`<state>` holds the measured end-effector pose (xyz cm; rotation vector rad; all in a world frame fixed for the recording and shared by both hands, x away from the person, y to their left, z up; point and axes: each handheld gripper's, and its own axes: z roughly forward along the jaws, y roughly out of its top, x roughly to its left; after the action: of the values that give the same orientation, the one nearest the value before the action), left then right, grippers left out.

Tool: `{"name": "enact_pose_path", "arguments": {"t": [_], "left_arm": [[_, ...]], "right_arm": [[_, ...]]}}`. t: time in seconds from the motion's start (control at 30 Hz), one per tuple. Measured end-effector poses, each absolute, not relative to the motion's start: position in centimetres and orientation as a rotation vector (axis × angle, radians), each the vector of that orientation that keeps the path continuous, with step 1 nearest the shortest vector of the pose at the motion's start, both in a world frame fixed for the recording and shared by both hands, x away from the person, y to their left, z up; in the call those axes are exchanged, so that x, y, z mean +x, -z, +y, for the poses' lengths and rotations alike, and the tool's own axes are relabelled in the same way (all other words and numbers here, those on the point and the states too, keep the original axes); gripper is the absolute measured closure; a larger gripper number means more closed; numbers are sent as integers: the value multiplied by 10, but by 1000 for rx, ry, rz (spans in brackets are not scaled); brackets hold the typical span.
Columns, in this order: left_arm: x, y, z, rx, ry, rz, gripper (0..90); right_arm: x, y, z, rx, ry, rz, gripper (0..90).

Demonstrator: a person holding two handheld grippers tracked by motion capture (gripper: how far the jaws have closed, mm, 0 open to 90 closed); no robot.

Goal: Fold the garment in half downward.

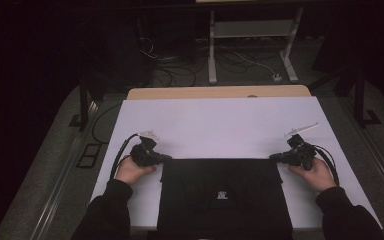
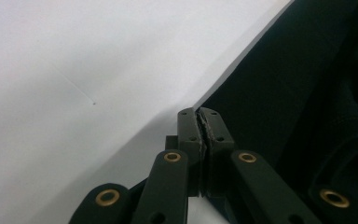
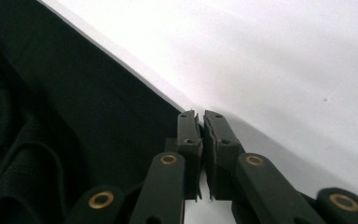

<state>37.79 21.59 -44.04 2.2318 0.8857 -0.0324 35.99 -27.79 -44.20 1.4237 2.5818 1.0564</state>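
A black folded garment [image 1: 224, 192] lies flat on the near half of the white table cover [image 1: 220, 125], its near edge reaching the table's front and its far edge running straight across from one gripper to the other. A small pale mark sits near the middle of the cloth.

The left gripper [image 1: 164, 158] meets the garment's far left corner. In the left gripper view its jaws stand pressed together, with the corner of the dark fabric [image 2: 279, 93] entering right at the tips [image 2: 199, 113]; a thin layer of cloth appears caught between the pads, so the claw is closed on the corner.

The right gripper [image 1: 274, 157] meets the far right corner in mirror fashion. In the right gripper view the jaws are nearly closed, a narrow slit remaining between them [image 3: 200, 116]; the garment's edge [image 3: 74, 102] reaches the tips, but whether cloth lies inside the slit cannot be told.

Each gripper is held by a hand in a dark sleeve, the left hand [image 1: 131, 170] and the right hand [image 1: 318, 175] resting on the cover beside the garment. Cables trail outward from both grippers. Beyond the cover, a strip of wooden tabletop [image 1: 220, 92] shows.
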Motion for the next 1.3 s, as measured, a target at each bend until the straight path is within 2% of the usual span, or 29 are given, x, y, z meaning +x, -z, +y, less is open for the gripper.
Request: {"name": "enact_pose_path", "arguments": {"t": [0.23,0.4,0.77,1.3], "left_arm": [[374,434,215,2231,-21,892,867],[375,427,217,2209,2,918,870],[375,416,218,2176,-132,948,871],[393,407,216,2170,-211,971,871]], "right_arm": [[356,437,-281,1447,-1105,2537,859],[353,432,-277,1432,-1061,2499,866],[354,422,-271,1415,-1041,2433,867],[364,411,-272,1409,-989,2345,868]]}}
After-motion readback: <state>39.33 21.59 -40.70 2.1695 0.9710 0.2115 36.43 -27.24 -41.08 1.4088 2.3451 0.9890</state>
